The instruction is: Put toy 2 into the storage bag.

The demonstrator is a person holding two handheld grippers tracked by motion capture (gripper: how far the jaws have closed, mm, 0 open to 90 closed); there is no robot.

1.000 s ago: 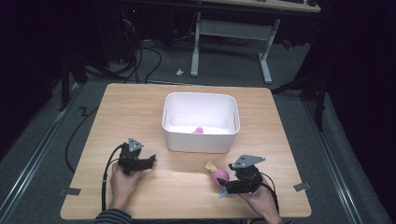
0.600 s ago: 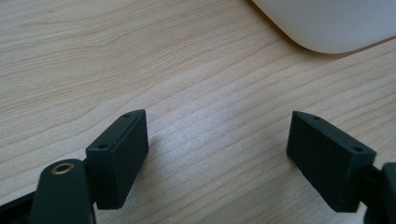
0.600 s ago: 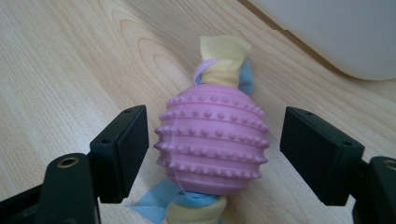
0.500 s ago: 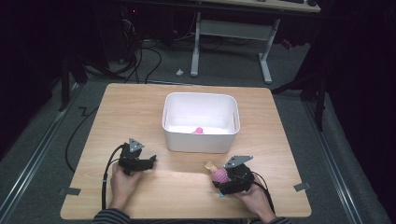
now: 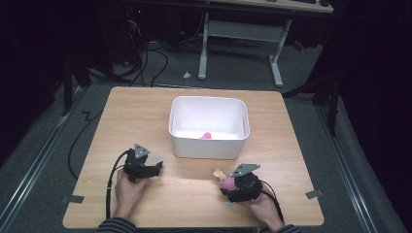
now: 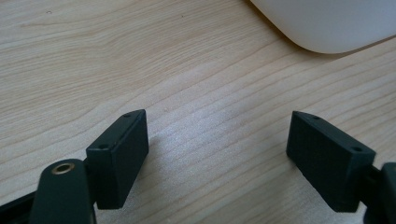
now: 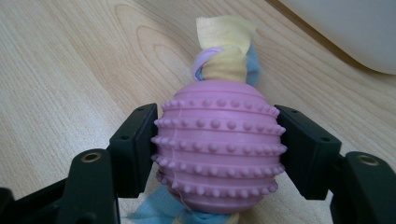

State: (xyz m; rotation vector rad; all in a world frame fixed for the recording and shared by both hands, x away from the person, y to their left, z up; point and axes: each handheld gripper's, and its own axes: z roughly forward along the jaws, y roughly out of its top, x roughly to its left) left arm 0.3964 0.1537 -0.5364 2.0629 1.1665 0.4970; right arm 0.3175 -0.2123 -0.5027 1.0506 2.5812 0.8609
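Right gripper point(image 5: 232, 183) clamped on a studded pink ball point(image 7: 219, 149) near the tabletop's point(image 5: 145, 104) front edge.

Its jaws have just been closing and now press both sides of the ball, whose cloth tails poke out towards the white bin point(image 5: 209, 127), which sits near with bare wood between. The left gripper point(image 6: 217, 154) rests over bare wood, jaws wide with nothing between them.

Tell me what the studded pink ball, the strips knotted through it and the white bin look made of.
Pink ball: likely soft rubber or silicone, matte, with moulded ridges and rows of small nubs. Strips: woven or fleece fabric in yellow, lilac and blue, with soft cut edges and a knot. White bin: probably plastic, smooth with a slight sheen, rounded moulded corners and thin walls.
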